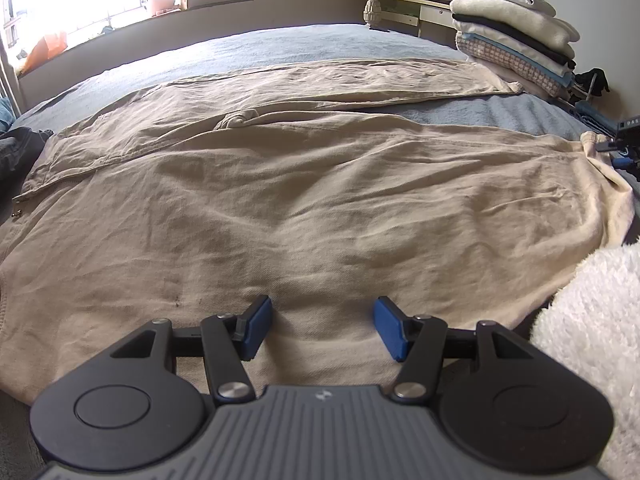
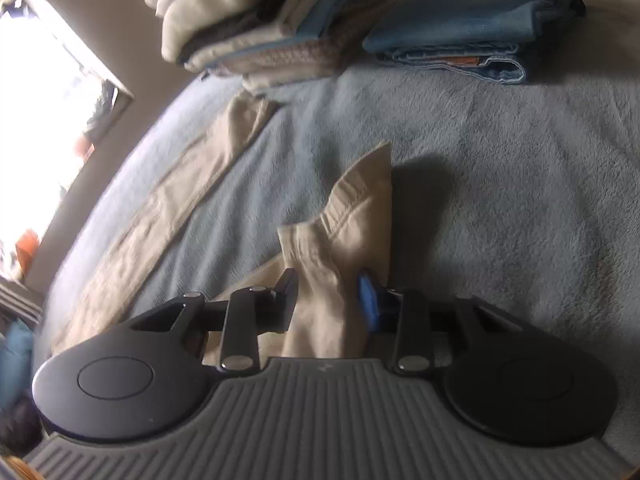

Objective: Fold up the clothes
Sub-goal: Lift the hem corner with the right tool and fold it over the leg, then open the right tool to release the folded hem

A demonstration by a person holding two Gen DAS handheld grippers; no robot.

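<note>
On the blue bed (image 2: 500, 184), right gripper (image 2: 328, 300) seemingly pinches the beige trousers' (image 1: 304, 184) hem (blurred); left gripper (image 1: 322, 326) gapes.

Beige trousers (image 1: 300, 184), plain, faint dark specks near lower centre. Bed cover (image 1: 304, 42): grey-blue, plain. Stack of folded clothes (image 1: 516, 26), upper right: white, cream, black, light blue, and a small pink-and-white check. Fleece (image 1: 596, 340), lower right: white. Folded jeans (image 2: 472, 28), upper right: blue denim. Left tongs (image 1: 324, 330): black with blue pads (image 1: 390, 332).
</note>
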